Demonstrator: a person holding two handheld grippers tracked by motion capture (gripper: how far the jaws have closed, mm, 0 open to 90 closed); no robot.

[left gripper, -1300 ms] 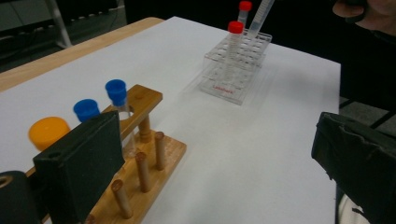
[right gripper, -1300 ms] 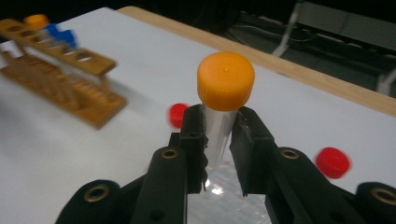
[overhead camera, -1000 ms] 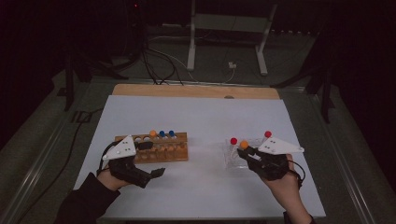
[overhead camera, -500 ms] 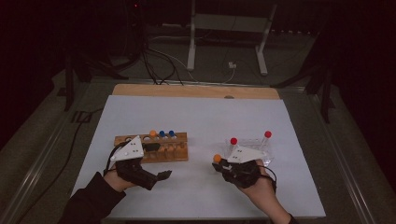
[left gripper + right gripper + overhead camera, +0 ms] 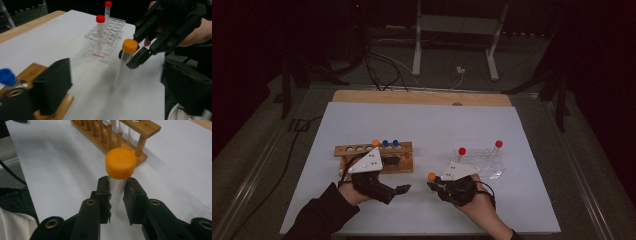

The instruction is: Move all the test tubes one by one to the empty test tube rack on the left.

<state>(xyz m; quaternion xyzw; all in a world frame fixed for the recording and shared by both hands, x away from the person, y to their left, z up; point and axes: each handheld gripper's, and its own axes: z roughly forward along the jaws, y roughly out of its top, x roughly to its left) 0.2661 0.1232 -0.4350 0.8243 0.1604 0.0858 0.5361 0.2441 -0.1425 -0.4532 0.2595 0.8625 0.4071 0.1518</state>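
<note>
1. High view: the right gripper (image 5: 432, 184) sits low over the white table (image 5: 422, 125), between the wooden rack (image 5: 374, 156) and the clear plastic rack (image 5: 479, 162), and it carries an orange-capped tube (image 5: 431, 176).
2. Right gripper view: its two black jaws are pressed on the clear body of the tube just under the orange cap (image 5: 121, 163), one pad (image 5: 103, 192) on each side.
3. Left gripper view: the tube (image 5: 126, 62) hangs above the table, clear of it. Its long axis runs nearly upright, tilted a little, with the cap end uppermost and the bottom end pointing down at the tabletop.
4. The left gripper (image 5: 404, 188) lies just in front of the wooden rack, its tips aimed toward the right gripper. Its jaws are spread and have just been closing a little, with nothing between them.
5. The wooden rack holds one orange-capped tube and two blue-capped tubes (image 5: 390, 143); the clear rack holds two red-capped tubes (image 5: 462, 151) standing upright.
</note>
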